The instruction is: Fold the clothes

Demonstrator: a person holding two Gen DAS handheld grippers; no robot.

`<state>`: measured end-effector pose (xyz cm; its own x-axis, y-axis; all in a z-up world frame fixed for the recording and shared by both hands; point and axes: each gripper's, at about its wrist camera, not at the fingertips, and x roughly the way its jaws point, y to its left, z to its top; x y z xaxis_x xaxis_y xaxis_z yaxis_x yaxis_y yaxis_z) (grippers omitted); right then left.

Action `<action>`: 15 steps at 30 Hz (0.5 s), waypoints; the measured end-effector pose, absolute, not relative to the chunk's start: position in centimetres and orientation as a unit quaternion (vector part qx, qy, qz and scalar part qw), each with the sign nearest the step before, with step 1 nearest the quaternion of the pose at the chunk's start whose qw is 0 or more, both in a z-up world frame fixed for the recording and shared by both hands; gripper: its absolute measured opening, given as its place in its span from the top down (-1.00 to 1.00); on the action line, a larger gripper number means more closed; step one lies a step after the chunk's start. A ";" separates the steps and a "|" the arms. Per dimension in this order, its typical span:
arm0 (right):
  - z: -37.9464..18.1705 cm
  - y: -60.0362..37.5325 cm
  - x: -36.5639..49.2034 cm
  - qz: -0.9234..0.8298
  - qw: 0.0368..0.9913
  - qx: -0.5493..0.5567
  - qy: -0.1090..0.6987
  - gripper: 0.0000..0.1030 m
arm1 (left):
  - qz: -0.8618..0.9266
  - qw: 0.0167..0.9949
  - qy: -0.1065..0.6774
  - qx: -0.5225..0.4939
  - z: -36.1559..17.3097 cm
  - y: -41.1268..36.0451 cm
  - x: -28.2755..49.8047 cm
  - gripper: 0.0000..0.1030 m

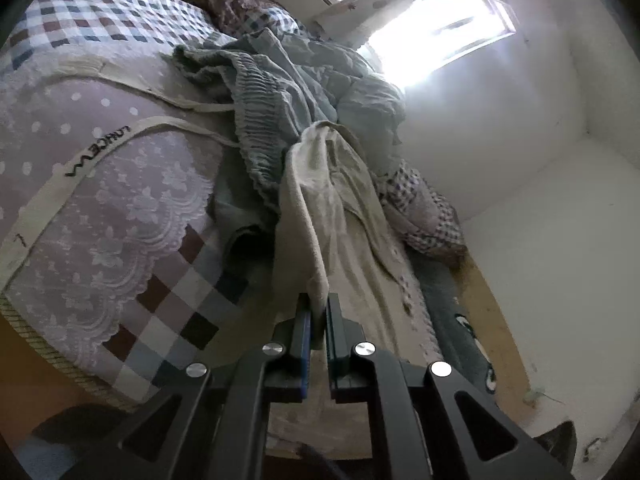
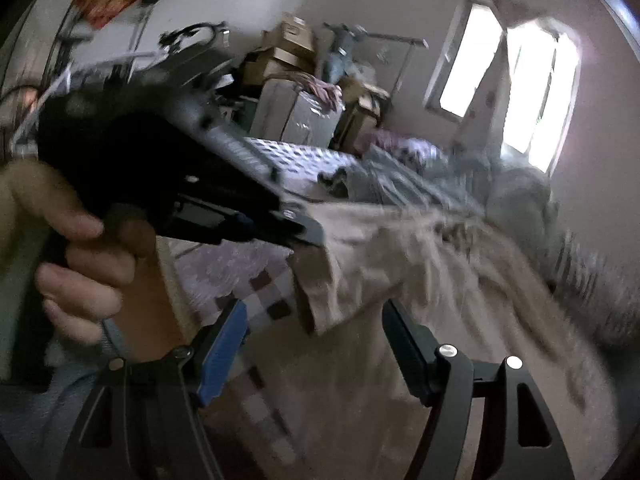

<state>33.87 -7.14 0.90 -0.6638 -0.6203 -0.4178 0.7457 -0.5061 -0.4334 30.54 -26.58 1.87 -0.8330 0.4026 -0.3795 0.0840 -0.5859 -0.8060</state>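
Your left tool [image 1: 318,312] is clamped on an edge of the cream garment [image 1: 320,200], which trails ahead of it over the bed [image 1: 120,184] — keep that pinch firm. Your right tool [image 2: 316,344] gapes wide, holding nothing; the cloth's loose corner [image 2: 316,312] hangs just ahead between its fingers. Close on that corner squarely — then draw the edge taut before folding.

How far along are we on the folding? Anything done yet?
Nothing looks folded yet. In hand: the left gripper is shut on an edge of the cream garment, lifting it off the bed. The right gripper is open, empty, just below that cloth. Left: folding this piece, then the crumpled grey-blue clothes behind it.
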 end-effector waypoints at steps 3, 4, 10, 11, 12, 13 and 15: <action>0.1 -9.2 34.4 -0.861 0.378 0.054 0.336 -0.43 | 0.848 0.113 -0.441 -0.273 2.3 -26.3 30.5 0.90; -0.1 -9.7 34.4 -0.862 0.370 0.040 0.345 -0.43 | 0.848 0.117 -0.438 -0.273 2.4 -26.2 30.6 0.90; -1.2 -11.7 33.6 -0.864 0.330 -0.007 0.381 -0.38 | 0.847 0.133 -0.441 -0.264 2.8 -26.1 30.7 0.90; -1.2 -11.8 33.4 -0.865 0.326 -0.008 0.382 -0.25 | 0.848 0.135 -0.442 -0.261 2.9 -26.1 30.8 0.90; -1.3 -11.9 33.1 -0.867 0.320 -0.006 0.383 -0.02 | 0.848 0.138 -0.442 -0.258 3.0 -26.2 30.9 0.90; -1.3 -12.0 32.8 -0.869 0.314 -0.004 0.383 0.10 | 0.848 0.141 -0.443 -0.255 3.1 -26.2 30.9 0.89; -1.5 -12.2 32.1 -0.872 0.309 0.007 0.380 0.51 | 0.846 0.146 -0.449 -0.249 3.1 -26.2 30.8 0.87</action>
